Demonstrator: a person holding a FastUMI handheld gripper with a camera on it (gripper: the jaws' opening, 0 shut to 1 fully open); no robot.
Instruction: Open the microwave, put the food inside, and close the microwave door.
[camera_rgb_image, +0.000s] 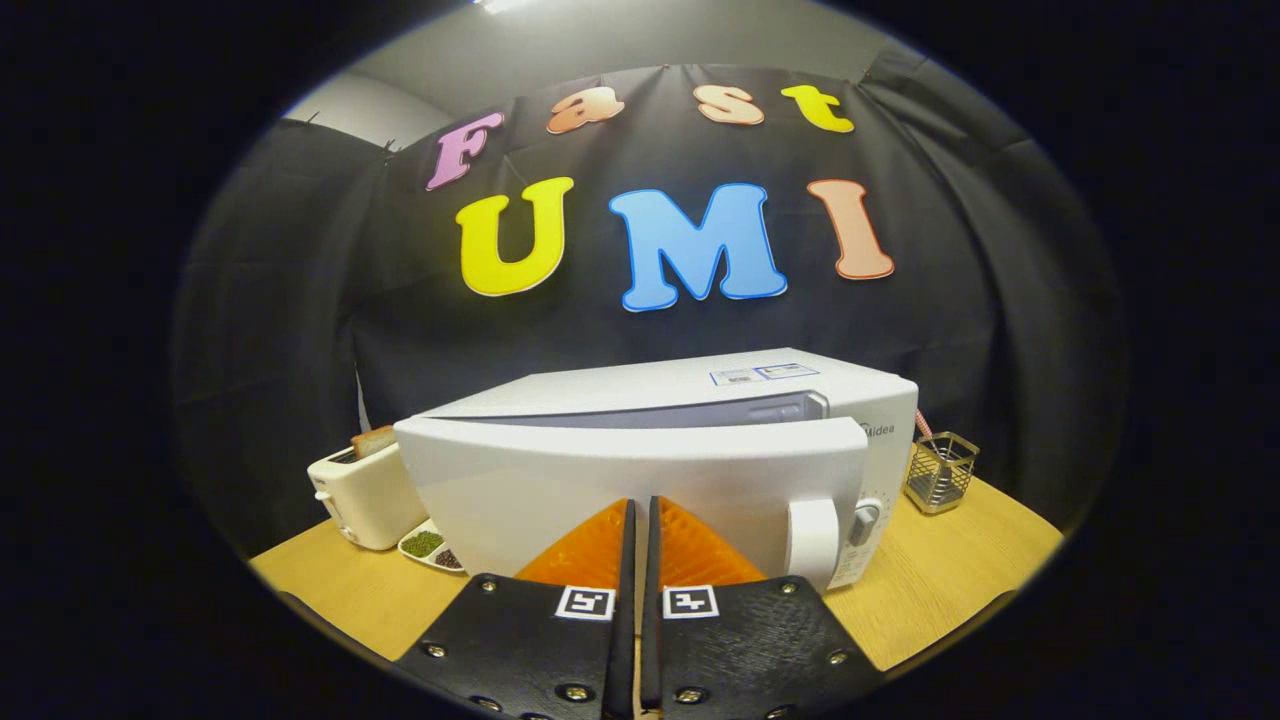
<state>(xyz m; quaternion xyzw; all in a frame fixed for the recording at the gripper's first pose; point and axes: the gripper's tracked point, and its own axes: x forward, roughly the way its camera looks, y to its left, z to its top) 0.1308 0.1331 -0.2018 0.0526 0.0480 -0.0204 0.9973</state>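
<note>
On table (930, 590), microwave (700, 420) door (630, 490) part open. Gripper (640, 520) fingers together, empty, at door. Food inside? Can't tell.

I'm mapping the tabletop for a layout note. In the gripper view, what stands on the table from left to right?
toaster → small dish of beans → microwave, its door ajar, with the shut gripper at the door → wire mesh holder.
</note>
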